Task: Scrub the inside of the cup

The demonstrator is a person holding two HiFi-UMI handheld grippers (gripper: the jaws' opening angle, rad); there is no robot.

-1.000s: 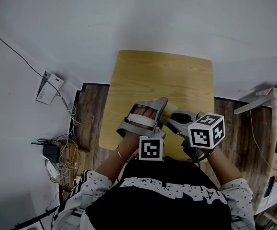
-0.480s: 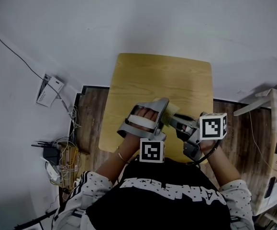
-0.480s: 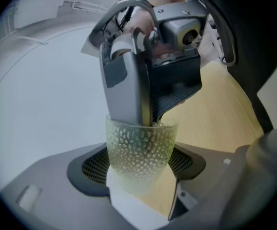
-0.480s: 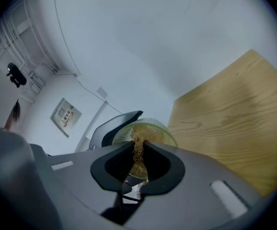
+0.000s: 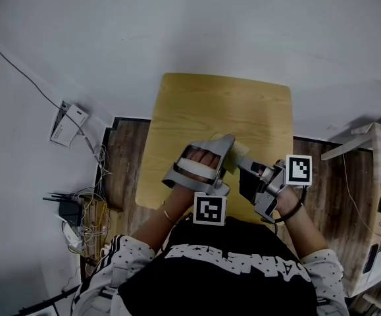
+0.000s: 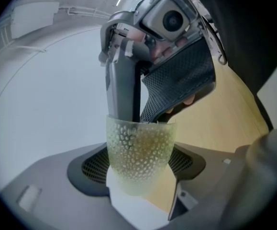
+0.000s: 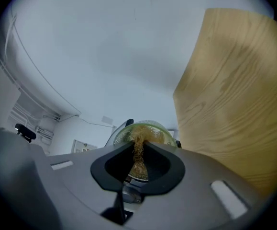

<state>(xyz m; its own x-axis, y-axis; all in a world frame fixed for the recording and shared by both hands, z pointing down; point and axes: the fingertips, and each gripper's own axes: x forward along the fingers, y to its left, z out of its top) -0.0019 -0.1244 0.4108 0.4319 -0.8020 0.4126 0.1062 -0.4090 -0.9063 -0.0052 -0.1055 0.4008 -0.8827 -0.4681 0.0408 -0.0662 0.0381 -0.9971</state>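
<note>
**Now: pinched scrubber inside the held cup**

The wooden counter [image 5: 223, 110] spreads out beyond and under both pairs of jaws. The left gripper [image 6: 139, 172] has its jaws clamped on the sides of a dimpled, pale-green translucent cup [image 6: 137, 143]. The cup sits between them with its mouth turned away toward the right gripper [image 7: 138, 147]. The right gripper's jaws are pressed together on a tuft of golden fibrous scrubber [image 7: 139, 169]. Their tips reach past the rim, and the fibres show just ahead of them inside the cup.
</note>
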